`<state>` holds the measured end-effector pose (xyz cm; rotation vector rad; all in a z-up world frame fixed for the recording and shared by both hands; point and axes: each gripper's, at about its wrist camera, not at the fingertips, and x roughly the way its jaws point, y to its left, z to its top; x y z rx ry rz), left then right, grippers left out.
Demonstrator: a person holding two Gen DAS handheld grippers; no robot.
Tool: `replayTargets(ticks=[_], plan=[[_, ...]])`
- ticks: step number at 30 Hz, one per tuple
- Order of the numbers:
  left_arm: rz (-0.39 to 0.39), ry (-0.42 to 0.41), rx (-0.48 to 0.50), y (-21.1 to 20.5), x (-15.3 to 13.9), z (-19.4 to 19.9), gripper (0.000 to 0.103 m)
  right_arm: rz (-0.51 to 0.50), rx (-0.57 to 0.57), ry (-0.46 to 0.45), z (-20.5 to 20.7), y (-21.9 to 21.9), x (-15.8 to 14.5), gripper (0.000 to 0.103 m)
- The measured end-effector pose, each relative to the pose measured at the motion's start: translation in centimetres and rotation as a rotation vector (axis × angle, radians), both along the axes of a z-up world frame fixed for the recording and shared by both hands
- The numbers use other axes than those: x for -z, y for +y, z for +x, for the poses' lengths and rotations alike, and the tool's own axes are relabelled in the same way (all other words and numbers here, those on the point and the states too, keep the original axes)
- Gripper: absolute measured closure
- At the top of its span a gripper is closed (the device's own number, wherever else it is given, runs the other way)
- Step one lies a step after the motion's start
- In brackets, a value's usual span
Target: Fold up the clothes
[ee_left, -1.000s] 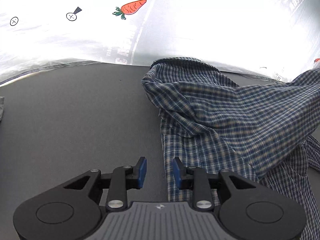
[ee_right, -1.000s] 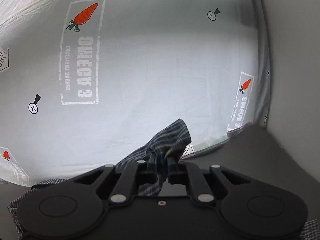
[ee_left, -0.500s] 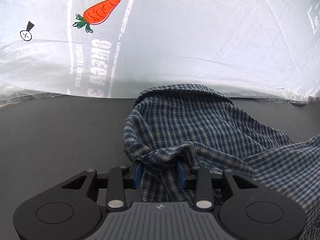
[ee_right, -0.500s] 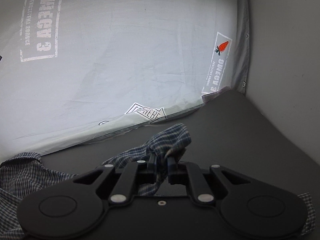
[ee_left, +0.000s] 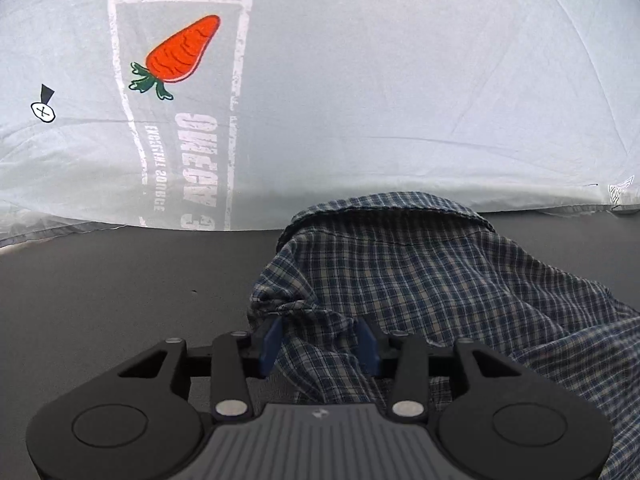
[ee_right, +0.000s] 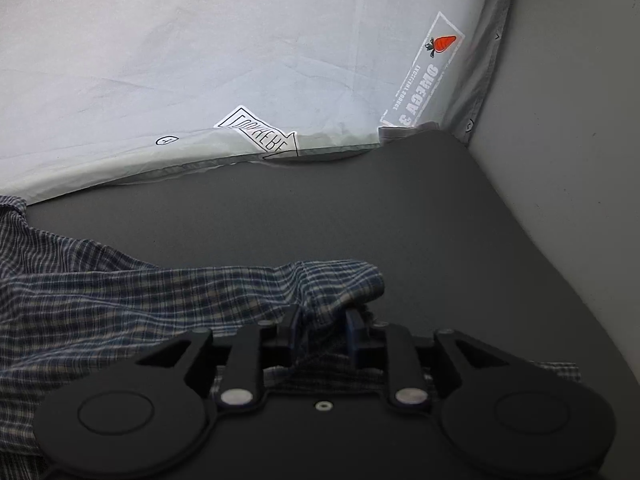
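Two grippers sit at the plaid shirt (ee_left: 432, 280), which lies rumpled on the dark grey counter (ee_left: 120, 300). Seen from the left wrist, the left gripper (ee_left: 318, 346) has its blue-padded fingers (ee_left: 269, 344) parted by a moderate gap, with a bunched fold of the shirt filling that gap and touching both pads; whether the cloth is truly pinched or only lies between them cannot be told. From there the shirt spreads away to the right of the left gripper, its collar edge at the far side, close to the white sheet (ee_left: 360, 80).

Seen from the right wrist, the right gripper (ee_right: 320, 330) also has its fingers (ee_right: 354, 330) moderately apart, and a rolled edge of the shirt (ee_right: 120, 304) runs between them; the grip itself is unclear. Most of the fabric lies to the left of the right gripper.

Beyond the shirt, the white sheet hangs at the far edge of the counter, printed with a carrot (ee_left: 180, 54) and stencilled lettering. A pale wall (ee_right: 580, 120) rises to the right of the counter.
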<state>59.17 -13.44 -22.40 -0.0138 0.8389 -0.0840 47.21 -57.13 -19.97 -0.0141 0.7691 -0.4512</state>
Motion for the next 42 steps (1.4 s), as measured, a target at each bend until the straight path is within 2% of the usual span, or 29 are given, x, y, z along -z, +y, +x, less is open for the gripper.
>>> replayTargets(ticks=[3,5,8,10,12,14,16,17,20,22,25,27,31,32,34,35,36,40,42], plan=[[-0.042,-0.011,-0.017,1.4,-2.1,-5.4,0.047,0.09,0.006,-0.068,-2.6,1.1,-1.8,0.059],[-0.07,0.018,-0.014,2.4,-2.7,-10.7,0.047,0.166,-0.025,-0.095,-5.1,2.5,-2.8,0.059],[-0.114,0.098,-0.002,3.4,-2.0,-18.6,0.047,0.292,-0.133,-0.088,-9.2,5.7,-3.1,0.06],[-0.144,0.162,0.011,4.2,-1.1,-23.8,0.048,0.39,-0.235,-0.053,-12.1,8.2,-2.3,0.062],[-0.152,0.217,0.019,4.7,-0.1,-28.0,0.049,0.48,-0.326,0.006,-15.1,11.1,-1.1,0.072],[-0.176,0.261,0.006,5.2,0.8,-31.3,0.049,0.57,-0.414,0.083,-17.9,13.7,0.5,0.079],[-0.21,0.298,-0.012,5.8,1.5,-34.0,0.052,0.648,-0.488,0.165,-20.3,15.7,1.6,0.079],[-0.233,0.312,-0.022,6.1,1.8,-34.9,0.054,0.693,-0.546,0.217,-21.8,17.1,2.3,0.082],[-0.277,0.338,-0.027,7.0,2.2,-37.0,0.059,0.762,-0.641,0.309,-24.9,19.8,3.3,0.082],[-0.294,0.355,-0.009,7.2,2.5,-38.0,0.059,0.762,-0.656,0.331,-26.3,20.7,3.5,0.082],[-0.32,0.383,0.02,7.3,3.0,-39.3,0.059,0.824,-0.627,0.353,-27.7,20.9,4.2,0.079],[-0.337,0.402,0.04,7.4,3.3,-40.2,0.059,0.86,-0.594,0.396,-28.3,21.0,5.1,0.071],[-0.399,0.449,0.056,7.7,3.8,-41.2,0.061,0.898,-0.561,0.414,-29.0,21.7,6.1,0.072],[-0.432,0.472,0.051,7.9,4.1,-41.2,0.063,0.922,-0.553,0.411,-29.1,21.8,6.4,0.074],[-0.466,0.509,0.043,8.1,4.3,-41.4,0.08,0.951,-0.518,0.415,-29.4,21.9,7.0,0.096],[-0.461,0.519,0.044,8.2,4.3,-41.4,0.083,0.956,-0.498,0.422,-29.5,22.0,7.3,0.102],[-0.457,0.529,0.044,8.2,4.3,-41.5,0.086,0.959,-0.484,0.409,-29.8,21.8,7.1,0.102],[-0.416,0.531,0.063,7.7,3.2,-42.1,0.087,1.01,-0.437,0.333,-31.0,19.7,4.9,0.102],[-0.382,0.539,0.098,6.9,3.0,-42.4,0.086,0.977,-0.422,0.321,-31.3,19.1,4.1,0.103]])
